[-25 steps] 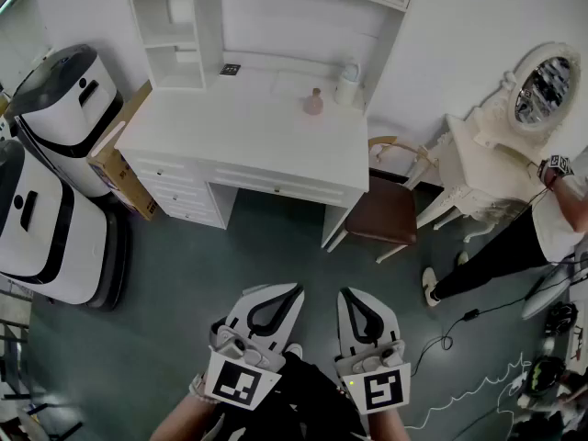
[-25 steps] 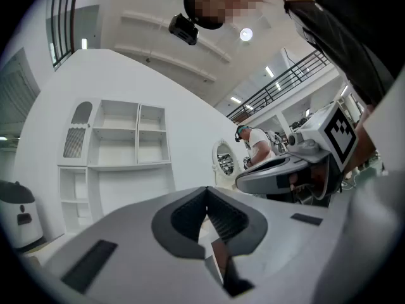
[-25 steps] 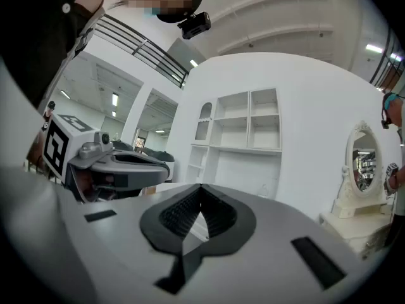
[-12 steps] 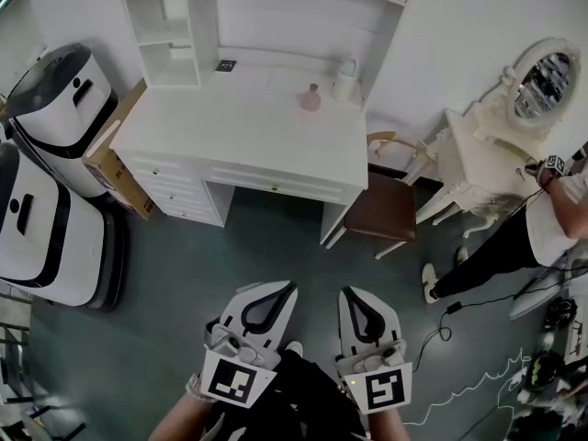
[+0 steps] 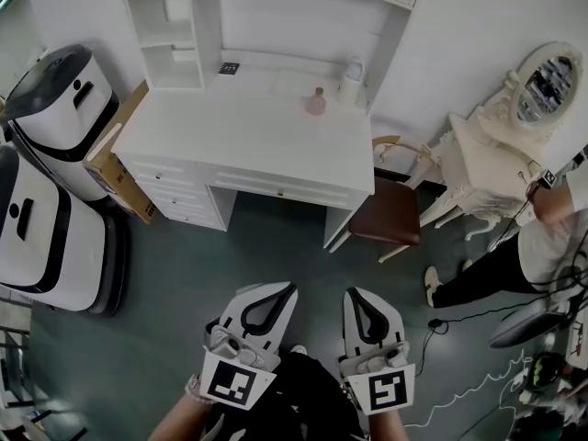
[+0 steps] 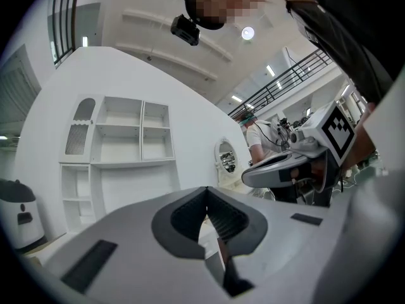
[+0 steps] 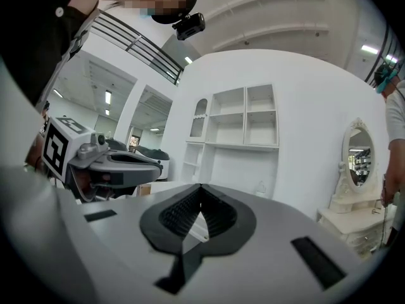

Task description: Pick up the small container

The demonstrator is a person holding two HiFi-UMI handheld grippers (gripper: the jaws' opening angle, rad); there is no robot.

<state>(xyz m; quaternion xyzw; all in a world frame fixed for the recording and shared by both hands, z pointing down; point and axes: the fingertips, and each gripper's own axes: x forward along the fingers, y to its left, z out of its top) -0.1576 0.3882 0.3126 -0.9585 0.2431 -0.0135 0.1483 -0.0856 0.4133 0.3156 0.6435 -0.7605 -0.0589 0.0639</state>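
Bystander (image 5: 537, 246) shifted; left tongs (image 5: 276, 288), right tongs (image 5: 360, 293) closed; small container (image 5: 315, 103) on desk (image 5: 230, 131).

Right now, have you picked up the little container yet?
Nothing is done yet. The small pink container sits on the white desk, far from both grippers. The left gripper and right gripper are shut and empty. Left to do: walk over, open, grab, lift.

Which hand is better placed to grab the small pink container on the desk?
Right, slightly: the pink container stands right-rear on the desk, and the right tool points roughly at it. Both are shut, far off.
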